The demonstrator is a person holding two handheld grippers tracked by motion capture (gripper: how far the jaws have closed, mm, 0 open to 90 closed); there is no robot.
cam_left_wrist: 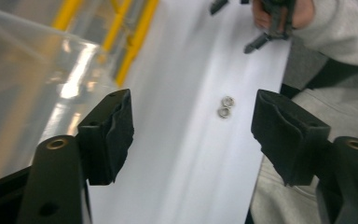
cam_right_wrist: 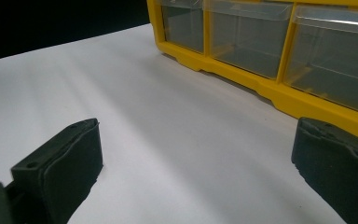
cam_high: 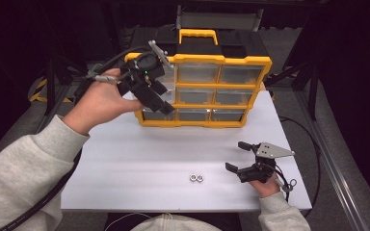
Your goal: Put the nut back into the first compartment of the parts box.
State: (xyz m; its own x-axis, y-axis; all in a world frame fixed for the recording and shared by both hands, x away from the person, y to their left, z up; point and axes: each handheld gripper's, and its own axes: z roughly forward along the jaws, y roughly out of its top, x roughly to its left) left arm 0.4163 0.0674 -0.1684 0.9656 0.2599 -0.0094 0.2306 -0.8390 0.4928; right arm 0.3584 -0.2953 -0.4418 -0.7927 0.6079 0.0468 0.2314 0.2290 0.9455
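A yellow organizer with clear drawers stands upright at the back of the white table. My left gripper hovers in front of its left column of drawers, jaws open with nothing between them. In the left gripper view a clear drawer lies close beside the left jaw of the left gripper, apart from it. Two small metal nuts lie side by side near the table's front edge, and they are also the nuts farther off between those jaws. My right gripper rests low at the front right, open and empty.
The organizer's yellow frame runs across the top of the right gripper view, beyond my right gripper. A black case sits behind the organizer. Dark floor and metal stands surround the table. Bare white tabletop lies between the organizer and the nuts.
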